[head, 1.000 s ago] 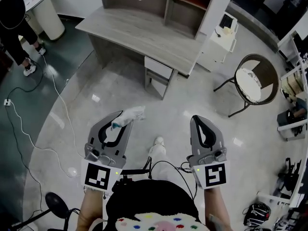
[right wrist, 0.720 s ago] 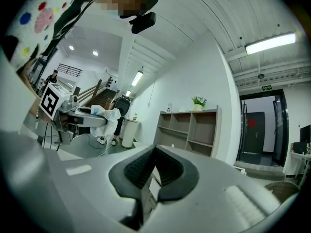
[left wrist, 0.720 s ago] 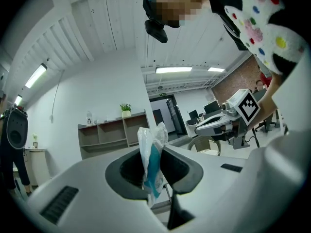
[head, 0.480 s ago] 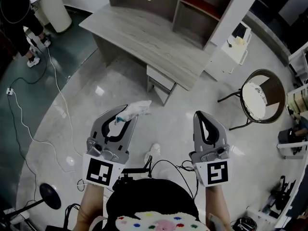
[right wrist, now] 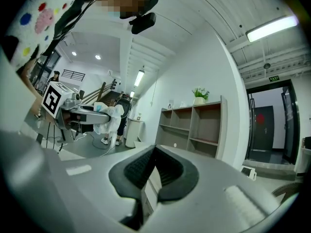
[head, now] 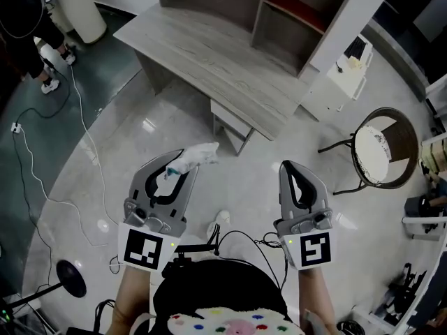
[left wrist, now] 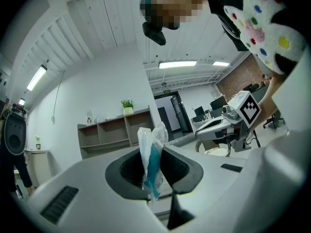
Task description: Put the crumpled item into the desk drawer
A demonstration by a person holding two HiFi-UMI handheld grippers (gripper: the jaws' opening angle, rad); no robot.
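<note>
The crumpled item, a white and teal plastic wrapper, sticks out of my left gripper, which is shut on it. In the left gripper view the wrapper stands pinched upright between the jaws of the left gripper. My right gripper is shut and empty, held level beside the left one; its jaws meet in the right gripper view. The grey wooden desk lies ahead, with its drawer unit closed under the near edge. Both grippers are short of it, over the floor.
A round chair stands at the right and a small white cabinet by the desk's right end. A shelf unit rises behind the desk. Cables trail over the floor at the left, near a white bin and a standing person.
Both grippers have been carried forward toward the desk, and the chair has slid toward the right in view. The wrapper stays pinched in the left gripper; the right stays shut.
</note>
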